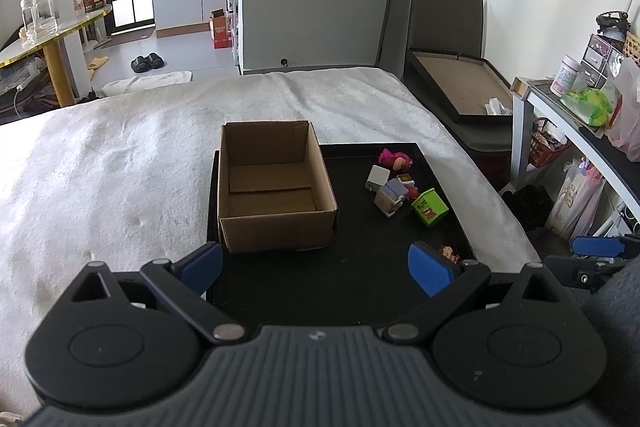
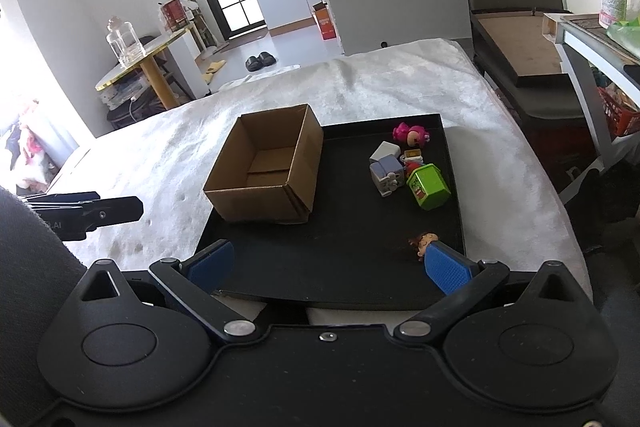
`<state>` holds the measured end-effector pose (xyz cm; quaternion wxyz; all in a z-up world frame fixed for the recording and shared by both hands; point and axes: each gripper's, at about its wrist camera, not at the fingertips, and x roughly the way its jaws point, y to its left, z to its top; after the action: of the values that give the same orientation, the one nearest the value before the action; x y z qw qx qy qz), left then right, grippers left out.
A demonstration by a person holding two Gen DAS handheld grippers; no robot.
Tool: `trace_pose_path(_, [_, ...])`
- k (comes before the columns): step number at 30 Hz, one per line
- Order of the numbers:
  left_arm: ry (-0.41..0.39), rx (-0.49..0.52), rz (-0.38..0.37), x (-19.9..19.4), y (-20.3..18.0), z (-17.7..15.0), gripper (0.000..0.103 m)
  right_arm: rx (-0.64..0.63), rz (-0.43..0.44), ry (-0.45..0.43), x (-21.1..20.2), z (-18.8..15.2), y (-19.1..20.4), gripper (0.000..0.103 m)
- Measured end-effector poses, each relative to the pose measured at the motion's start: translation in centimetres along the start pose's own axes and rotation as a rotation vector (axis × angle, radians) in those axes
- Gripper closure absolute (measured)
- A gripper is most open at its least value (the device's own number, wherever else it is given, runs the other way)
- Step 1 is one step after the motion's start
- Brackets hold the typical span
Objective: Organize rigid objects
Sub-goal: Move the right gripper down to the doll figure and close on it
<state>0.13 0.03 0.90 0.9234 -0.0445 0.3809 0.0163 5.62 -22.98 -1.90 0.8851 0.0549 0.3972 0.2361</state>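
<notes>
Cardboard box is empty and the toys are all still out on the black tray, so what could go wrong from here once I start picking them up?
1. The toys by the green cube sit packed together; fingers closing on one may knock its neighbours.
2. The small figure lies near the tray's front edge, close to the right gripper; a nudge might push it off.
3. The cardboard box looks light and could slide if bumped.

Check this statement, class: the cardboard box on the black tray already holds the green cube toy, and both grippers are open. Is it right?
One detail is wrong. The cardboard box is empty; the green cube toy lies outside it on the black tray, as the right wrist view shows. The left gripper and right gripper are indeed open.
</notes>
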Motion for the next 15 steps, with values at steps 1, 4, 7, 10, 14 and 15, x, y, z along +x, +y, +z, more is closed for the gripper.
trace_pose_path(1, [0.002,-0.001,0.0,0.0,0.0,0.0,0.004,-0.001,-0.001,0.001,0.0,0.0,-0.1,0.0])
trace_pose_path(4, [0.001,-0.006,0.005,0.3,0.2,-0.1,0.004,-0.003,-0.005,0.001,0.2,-0.2,-0.2,0.0])
trace_pose_path(7, [0.006,-0.012,0.02,1.0,0.5,-0.2,0.004,-0.002,-0.018,0.004,0.7,-0.5,-0.5,0.0])
trace_pose_path(10, [0.001,-0.022,0.034,1.6,1.0,-0.4,0.004,0.002,-0.039,0.005,1.3,-0.7,-1.0,0.0])
trace_pose_path(14, [0.0,-0.035,0.059,2.9,1.7,-0.5,0.004,0.015,-0.054,0.021,2.5,-0.9,-2.0,0.0])
trace_pose_path(15, [0.001,-0.039,0.063,3.3,1.8,-0.5,0.004,0.02,-0.055,0.024,2.8,-1.0,-2.3,0.0])
